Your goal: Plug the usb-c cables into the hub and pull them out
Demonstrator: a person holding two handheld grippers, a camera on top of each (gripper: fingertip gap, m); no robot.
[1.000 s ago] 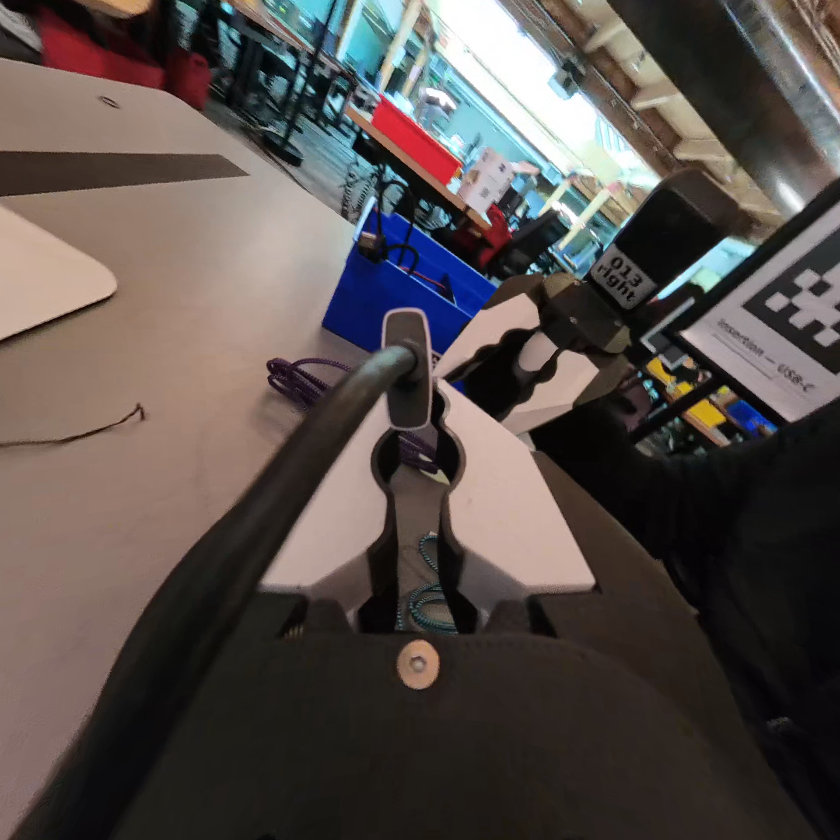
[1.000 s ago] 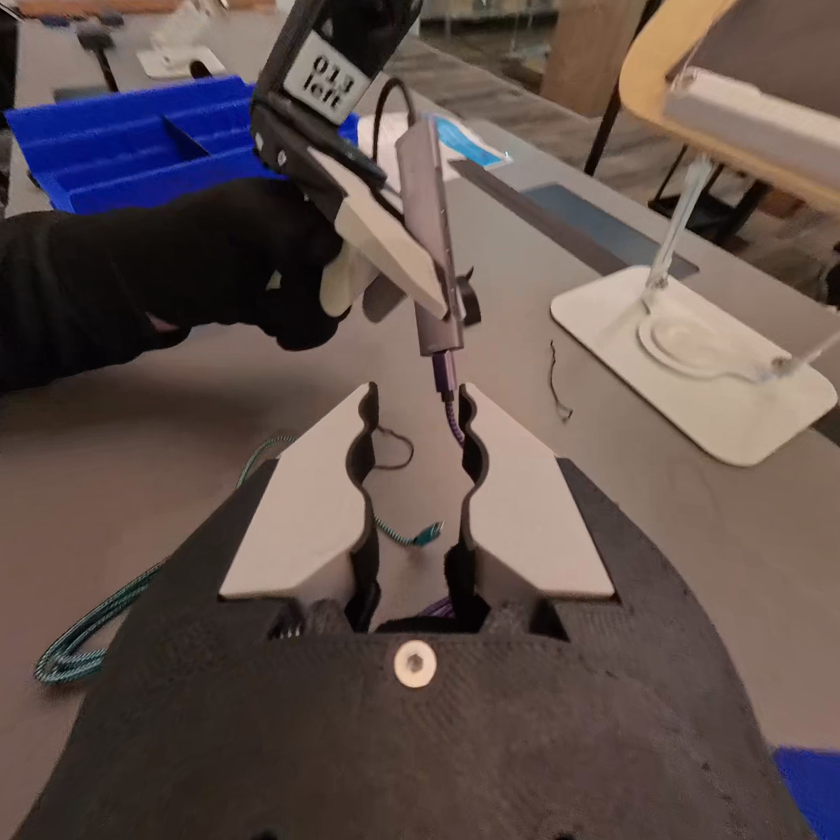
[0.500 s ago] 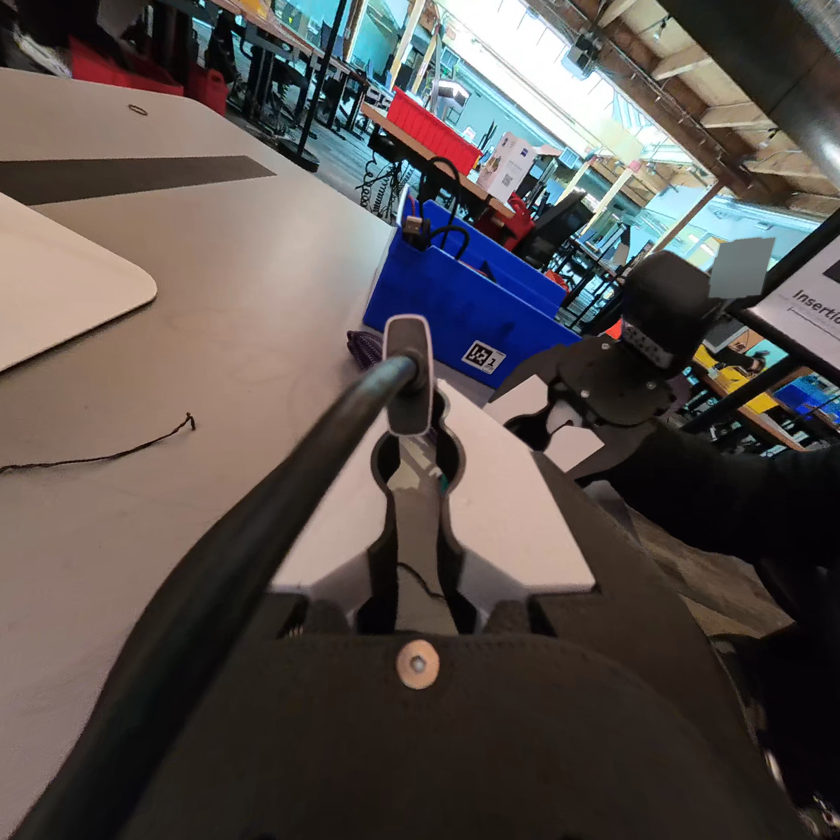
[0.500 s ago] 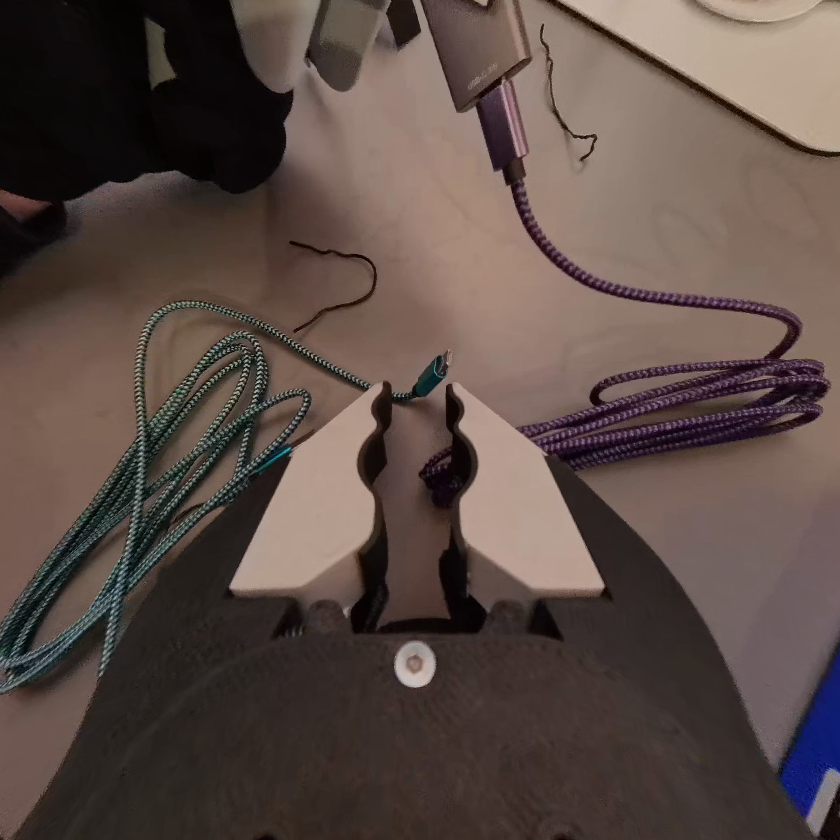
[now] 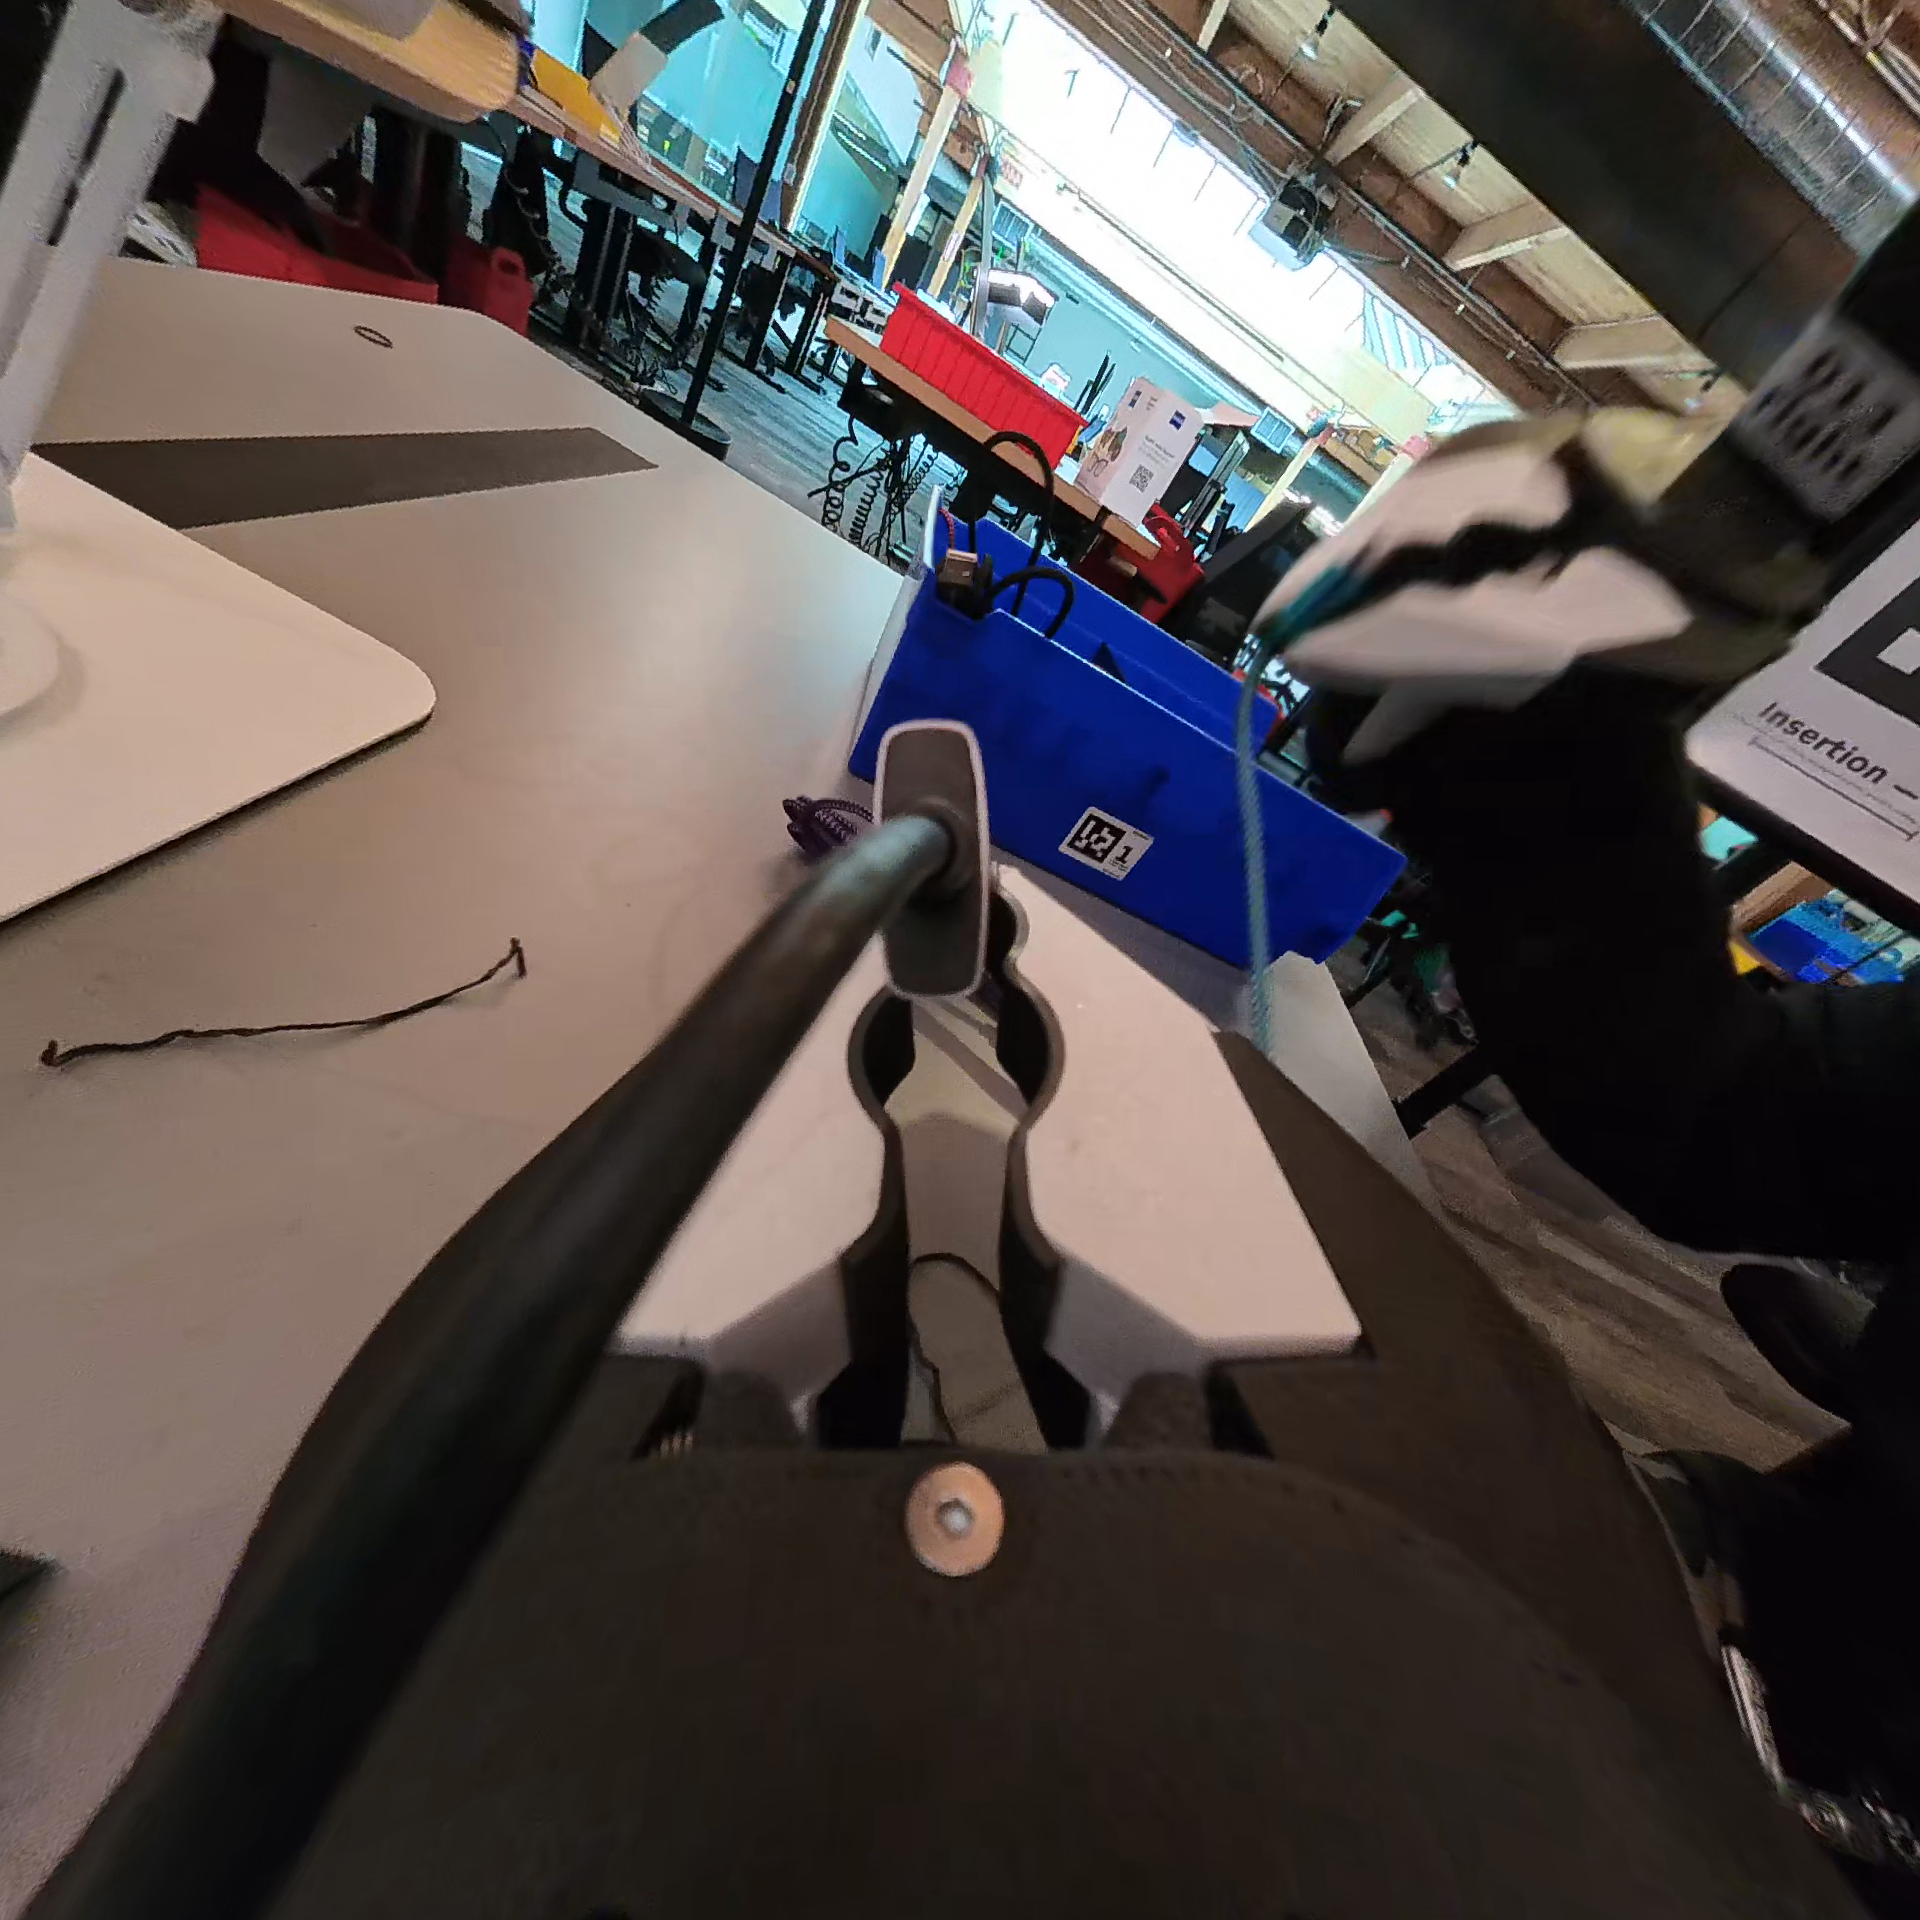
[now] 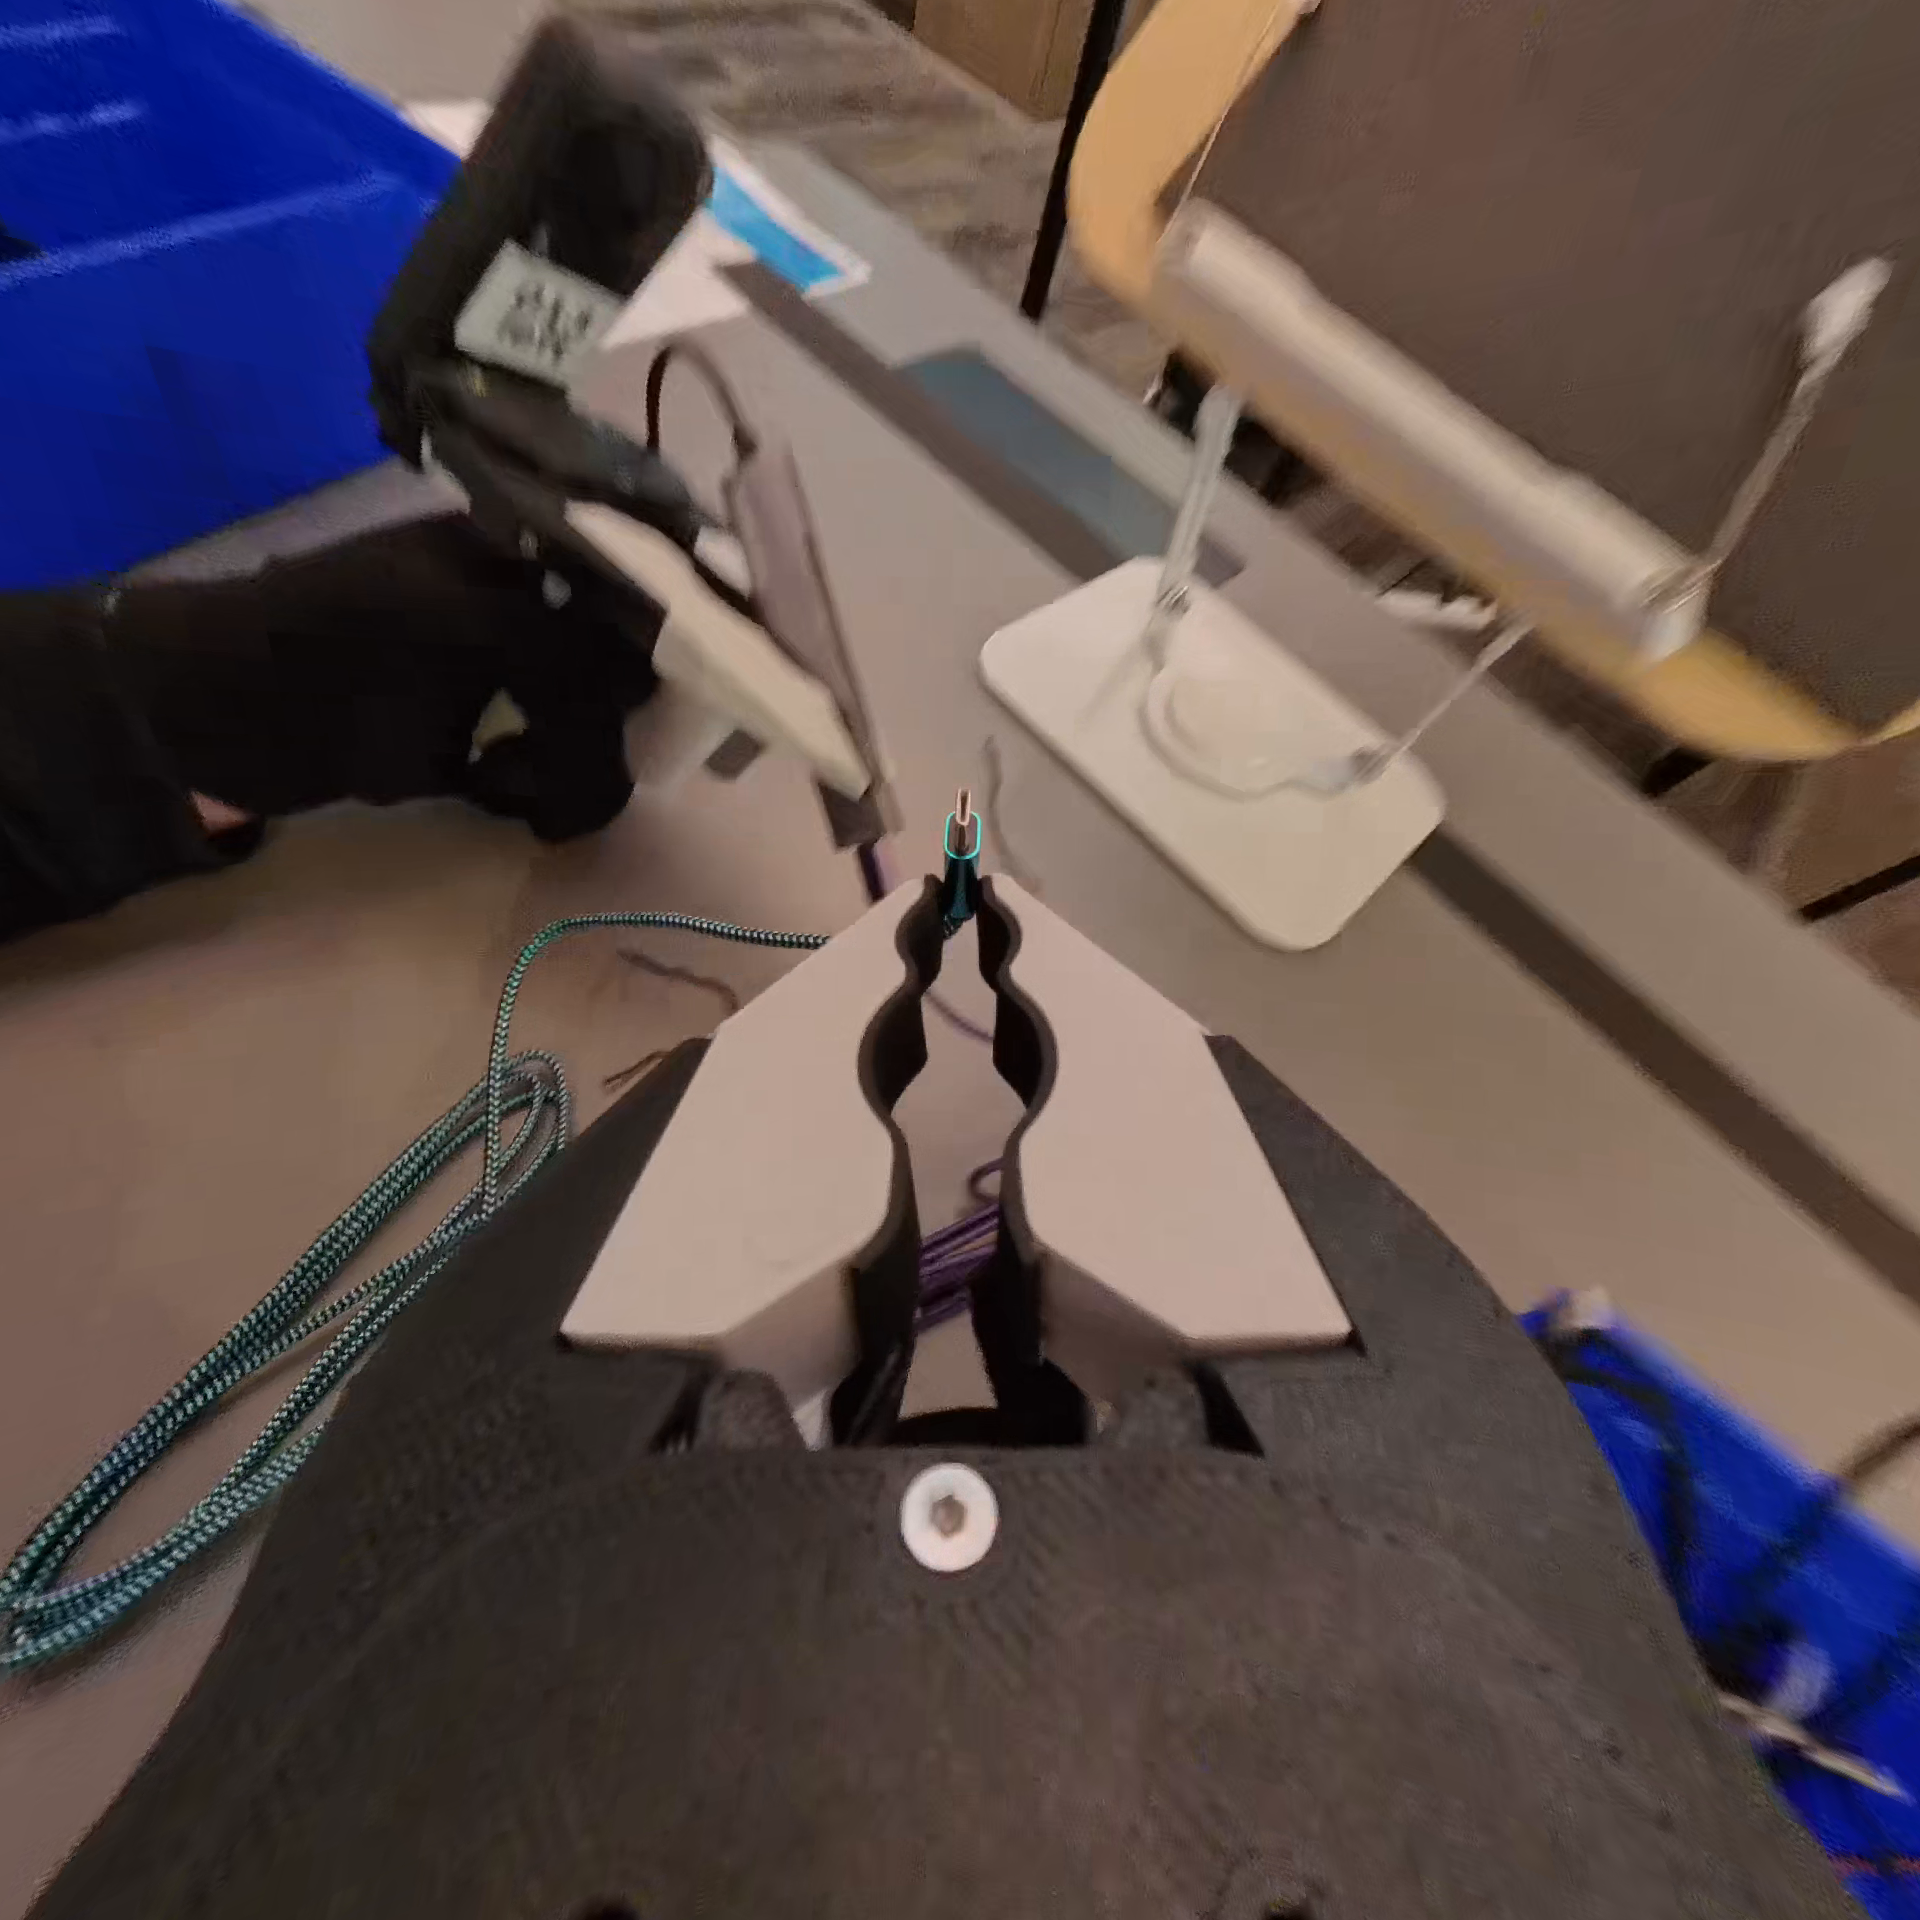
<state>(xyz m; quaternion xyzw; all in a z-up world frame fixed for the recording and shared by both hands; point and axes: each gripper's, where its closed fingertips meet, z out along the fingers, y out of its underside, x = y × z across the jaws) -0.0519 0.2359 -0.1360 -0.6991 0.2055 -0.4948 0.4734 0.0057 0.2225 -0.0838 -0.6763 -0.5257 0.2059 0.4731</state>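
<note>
My left gripper [image 5: 940, 930] is shut on the grey hub [image 5: 928, 831], seen end-on, with its black cable [image 5: 644, 1143] running back to the lower left. In the right wrist view the hub [image 6: 795, 582] hangs tilted in the left gripper [image 6: 847, 779], with the purple cable [image 6: 873, 868] plugged into its lower end. My right gripper [image 6: 958, 894] is shut on the teal cable's plug [image 6: 963, 836], whose tip points up just right of the hub's lower end, apart from it. The teal cable [image 6: 312, 1247] trails to the table. The right gripper [image 5: 1288, 623] shows blurred in the left wrist view.
A blue bin [image 5: 1112, 769] stands at the table's far edge, and also shows in the right wrist view [image 6: 177, 260]. A white stand base [image 6: 1216, 758] sits right of the hub, also in the left wrist view [image 5: 156, 675]. A dark thread [image 5: 281, 1023] lies on the table. A gloved hand [image 6: 312, 675] holds the left gripper. Across from one pair of fingers to the other is roughly 9 cm.
My right gripper has shut on the teal plug, lifted it off the table and brought it up beside the hub's lower end. The left gripper still holds the hub.
</note>
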